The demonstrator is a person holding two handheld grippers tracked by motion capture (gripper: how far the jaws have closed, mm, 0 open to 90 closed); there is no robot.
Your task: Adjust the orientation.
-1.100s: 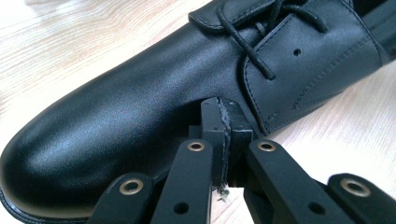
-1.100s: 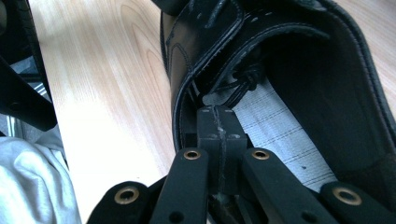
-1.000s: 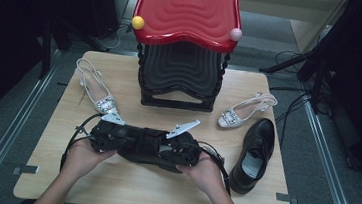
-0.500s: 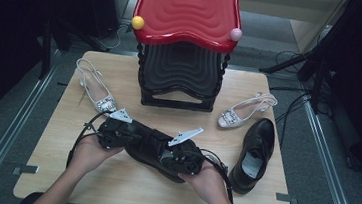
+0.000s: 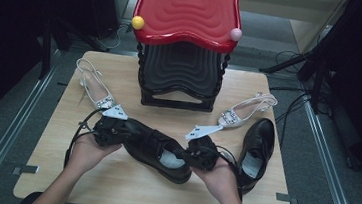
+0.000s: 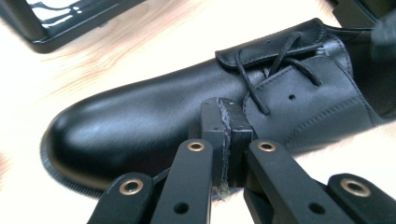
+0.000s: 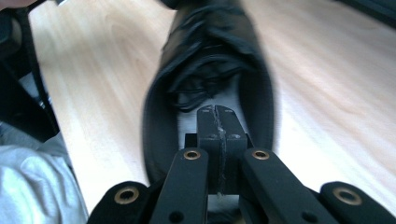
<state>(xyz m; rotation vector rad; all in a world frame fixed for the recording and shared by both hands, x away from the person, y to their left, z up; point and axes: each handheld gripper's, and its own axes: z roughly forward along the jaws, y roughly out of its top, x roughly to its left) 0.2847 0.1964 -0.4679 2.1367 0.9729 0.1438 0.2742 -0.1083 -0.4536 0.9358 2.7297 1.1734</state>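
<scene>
A black lace-up shoe (image 5: 157, 150) lies slantwise on the wooden table (image 5: 125, 187) between my two grippers. My left gripper (image 5: 127, 132) is at its toe end; in the left gripper view its shut tips (image 6: 225, 111) rest against the side of the shoe (image 6: 140, 121) just below the laces. My right gripper (image 5: 184, 155) is at the heel end. In the right gripper view its shut tips (image 7: 217, 116) sit over the shoe's heel opening (image 7: 205, 84), which is blurred. Nothing is clamped between either pair of jaws.
A second black shoe (image 5: 257, 144) lies at the right of the table. Two white slingback shoes (image 5: 94, 91) (image 5: 246, 111) flank a black rack (image 5: 179, 76) with a red top shelf (image 5: 188, 7) at the back. Cables trail off the right side.
The grippers were close together over the shoe; the right one has moved right and toward the person. The shoe has swung slantwise and shows between them.
</scene>
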